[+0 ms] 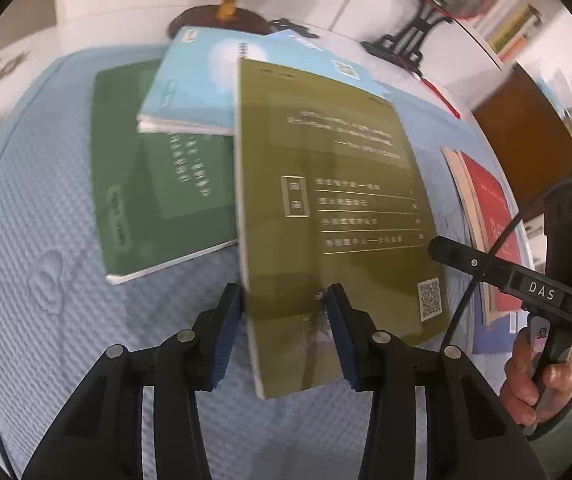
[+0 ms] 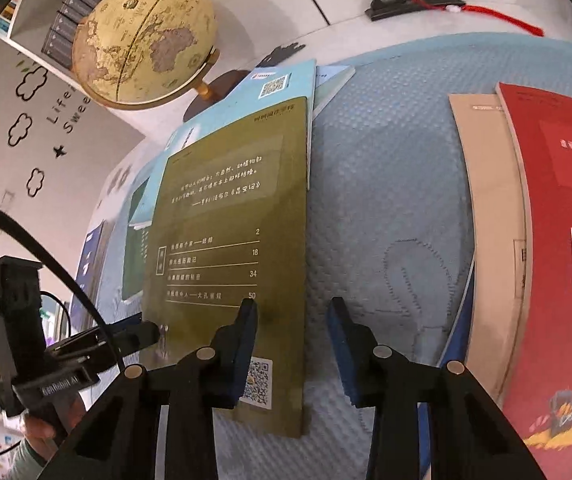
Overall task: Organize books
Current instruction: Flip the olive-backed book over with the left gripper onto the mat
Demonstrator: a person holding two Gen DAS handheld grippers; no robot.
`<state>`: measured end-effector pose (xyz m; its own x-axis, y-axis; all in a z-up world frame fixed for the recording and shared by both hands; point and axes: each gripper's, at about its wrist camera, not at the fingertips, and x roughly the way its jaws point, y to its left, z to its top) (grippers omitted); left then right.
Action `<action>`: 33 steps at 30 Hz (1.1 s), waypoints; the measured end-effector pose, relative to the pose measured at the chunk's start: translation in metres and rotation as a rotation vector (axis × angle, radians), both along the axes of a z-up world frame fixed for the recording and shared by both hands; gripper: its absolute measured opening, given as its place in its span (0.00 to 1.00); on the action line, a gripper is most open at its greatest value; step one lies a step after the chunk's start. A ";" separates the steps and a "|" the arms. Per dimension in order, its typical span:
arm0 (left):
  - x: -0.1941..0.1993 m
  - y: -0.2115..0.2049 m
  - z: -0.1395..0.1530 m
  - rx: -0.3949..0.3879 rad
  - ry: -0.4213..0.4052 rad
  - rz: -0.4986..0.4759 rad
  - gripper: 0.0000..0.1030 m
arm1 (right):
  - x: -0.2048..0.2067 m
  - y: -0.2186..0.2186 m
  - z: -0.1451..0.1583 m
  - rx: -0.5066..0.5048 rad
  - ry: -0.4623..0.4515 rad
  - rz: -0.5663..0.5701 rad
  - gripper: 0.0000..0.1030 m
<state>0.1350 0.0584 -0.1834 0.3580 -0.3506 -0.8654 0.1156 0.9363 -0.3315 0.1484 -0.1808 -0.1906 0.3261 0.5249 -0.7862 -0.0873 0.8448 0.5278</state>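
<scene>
Olive book (image 1: 338, 216): raised off the pale blue mat (image 1: 46, 220), near edge between the pads of the left hand-held gripper (image 1: 284, 320), which look clamped on it. Right hand-held gripper (image 2: 292, 344): jaws apart, its left pad over the cover's corner, gripping nothing. Green book (image 1: 158, 184) and light blue book (image 1: 194, 80) lie overlapped behind; red book (image 2: 566, 240) on a beige book (image 2: 482, 200) lies well apart.

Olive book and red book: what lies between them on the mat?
Only bare blue quilted mat separates the olive book from the red book, clearest in the right wrist view.
</scene>
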 end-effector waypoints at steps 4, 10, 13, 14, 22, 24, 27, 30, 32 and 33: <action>-0.012 -0.005 0.002 0.006 0.004 -0.035 0.39 | -0.017 0.002 0.000 0.009 0.018 -0.006 0.38; -0.042 0.000 -0.001 0.013 0.028 -0.097 0.38 | -0.059 0.005 0.001 0.018 0.026 0.089 0.41; -0.047 -0.002 -0.002 0.025 0.018 -0.088 0.39 | -0.056 0.007 0.001 0.041 0.028 0.087 0.49; -0.046 -0.002 -0.002 0.029 0.018 -0.084 0.39 | -0.054 0.007 0.000 0.061 0.035 0.066 0.52; -0.042 0.027 -0.009 -0.168 0.070 -0.025 0.39 | -0.065 -0.031 0.000 0.633 0.111 -0.018 0.50; -0.043 0.029 -0.010 -0.187 0.075 -0.037 0.44 | -0.060 -0.023 -0.001 0.600 0.109 -0.027 0.50; -0.044 0.028 -0.009 -0.188 0.077 -0.046 0.44 | -0.045 -0.013 -0.010 0.576 0.121 -0.066 0.50; -0.050 0.032 -0.007 -0.177 0.082 -0.066 0.45 | -0.036 -0.003 0.008 0.560 0.068 -0.046 0.50; -0.058 0.039 -0.002 -0.185 0.083 -0.071 0.47 | -0.035 0.008 0.032 0.529 0.014 0.013 0.50; -0.059 0.041 -0.001 -0.175 0.083 -0.070 0.47 | -0.037 0.015 0.046 0.501 -0.013 0.049 0.50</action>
